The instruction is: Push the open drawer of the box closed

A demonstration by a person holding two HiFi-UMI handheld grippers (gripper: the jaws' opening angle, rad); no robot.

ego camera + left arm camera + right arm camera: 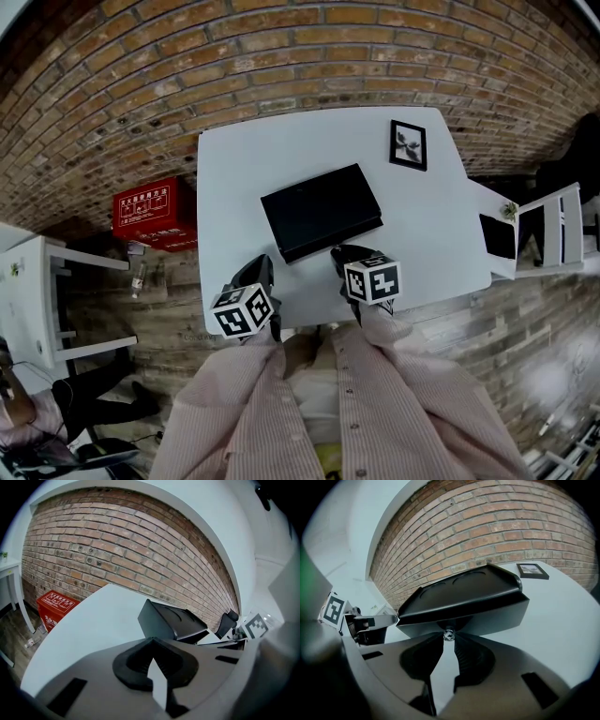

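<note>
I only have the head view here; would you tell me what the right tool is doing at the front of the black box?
Observer: The right tool has its tips closed on a small shiny knob on the drawer of the black box.
Operator: Thank you. Is the left tool holding anything?
Observer: No, the left tool is shut and empty. It sits over the table, short of the box.

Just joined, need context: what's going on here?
A person holds two grippers over a white table. The right gripper is closed on the knob on the drawer of the box. The left gripper is shut and empty, left of the box. How far out the drawer sits is unclear.
</note>
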